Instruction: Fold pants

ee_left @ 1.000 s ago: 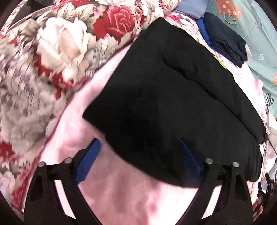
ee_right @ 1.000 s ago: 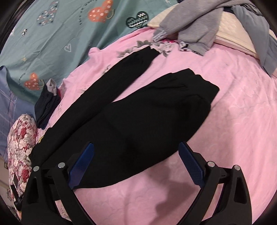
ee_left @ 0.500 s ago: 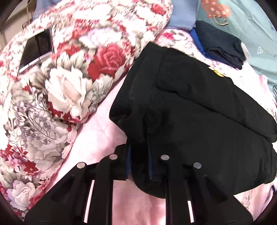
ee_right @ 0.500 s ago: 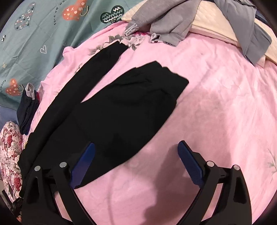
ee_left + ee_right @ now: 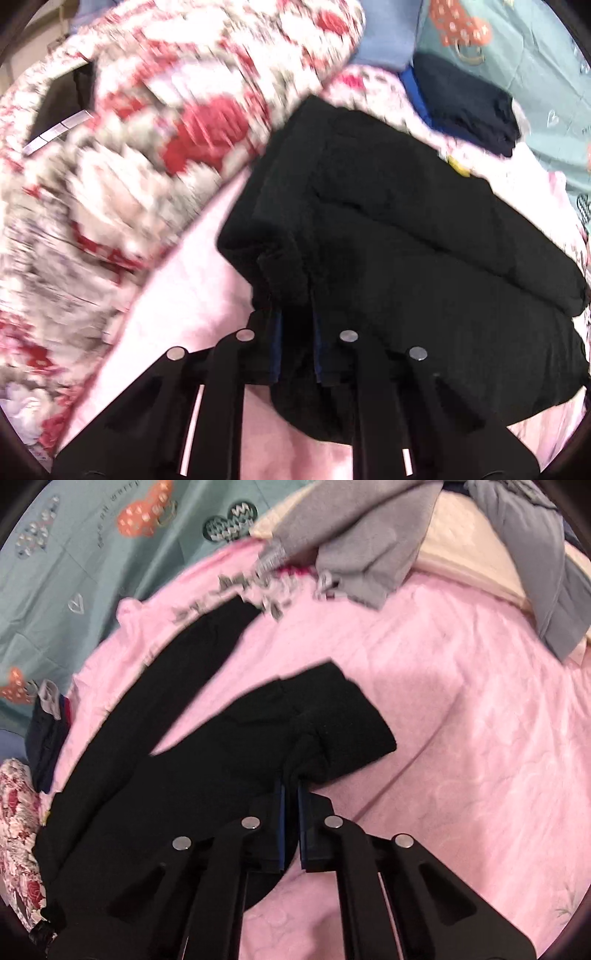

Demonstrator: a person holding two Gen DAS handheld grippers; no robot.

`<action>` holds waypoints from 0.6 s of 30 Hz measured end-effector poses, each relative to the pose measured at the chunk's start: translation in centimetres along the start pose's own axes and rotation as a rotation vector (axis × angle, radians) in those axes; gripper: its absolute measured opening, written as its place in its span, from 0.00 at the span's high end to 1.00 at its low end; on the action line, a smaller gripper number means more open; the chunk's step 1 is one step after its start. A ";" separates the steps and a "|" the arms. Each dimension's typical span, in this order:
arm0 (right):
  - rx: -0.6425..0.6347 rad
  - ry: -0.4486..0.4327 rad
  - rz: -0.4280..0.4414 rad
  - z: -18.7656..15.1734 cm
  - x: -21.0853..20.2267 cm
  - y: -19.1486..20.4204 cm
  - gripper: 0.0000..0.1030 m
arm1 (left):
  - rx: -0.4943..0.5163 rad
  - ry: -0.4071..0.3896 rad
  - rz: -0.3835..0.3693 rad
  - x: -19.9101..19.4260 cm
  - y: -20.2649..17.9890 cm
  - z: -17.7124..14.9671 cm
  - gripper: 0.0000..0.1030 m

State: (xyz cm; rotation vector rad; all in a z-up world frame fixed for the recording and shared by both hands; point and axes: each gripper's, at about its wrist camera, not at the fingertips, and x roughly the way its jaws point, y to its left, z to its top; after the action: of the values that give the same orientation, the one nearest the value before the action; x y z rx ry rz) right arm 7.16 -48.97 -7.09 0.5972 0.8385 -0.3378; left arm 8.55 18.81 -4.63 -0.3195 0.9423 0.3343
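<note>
A pink sheet (image 5: 461,701) is spread under everything, and black pants (image 5: 192,775) are laid across it, legs stretched away toward a teal cover (image 5: 74,554). A floral pillow (image 5: 129,166) is seen beside the waist end. The waist edge is pinched by the left gripper (image 5: 297,314); a leg's edge is pinched and bunched by the right gripper (image 5: 291,786).

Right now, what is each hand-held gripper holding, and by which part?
Both grip the black pants. The left hand-held gripper pinches a bunched edge at one end; the right hand-held gripper pinches the near edge by a leg end.
</note>
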 end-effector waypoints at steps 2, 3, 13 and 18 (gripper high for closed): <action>-0.034 -0.070 0.027 0.1 -2.9 0.3 0.95 | -0.021 -0.034 0.037 -1.5 0.7 0.5 0.89; -0.043 -0.093 0.063 0.2 -4.7 0.4 0.96 | -0.019 -0.050 0.055 -2.4 0.9 0.6 0.89; -0.067 -0.033 -0.002 -3.1 -8.1 -4.2 0.95 | 0.053 -0.017 0.094 -5.4 3.2 -3.5 0.89; 0.043 0.095 -0.029 -5.2 -5.8 -8.0 0.76 | 0.076 0.012 0.159 -4.8 3.7 -4.1 0.73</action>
State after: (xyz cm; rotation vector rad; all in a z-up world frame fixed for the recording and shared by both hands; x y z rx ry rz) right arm -3.58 -51.75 -8.21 0.6459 0.9335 -0.3568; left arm 1.46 19.83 -3.36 -0.1778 0.9925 0.4416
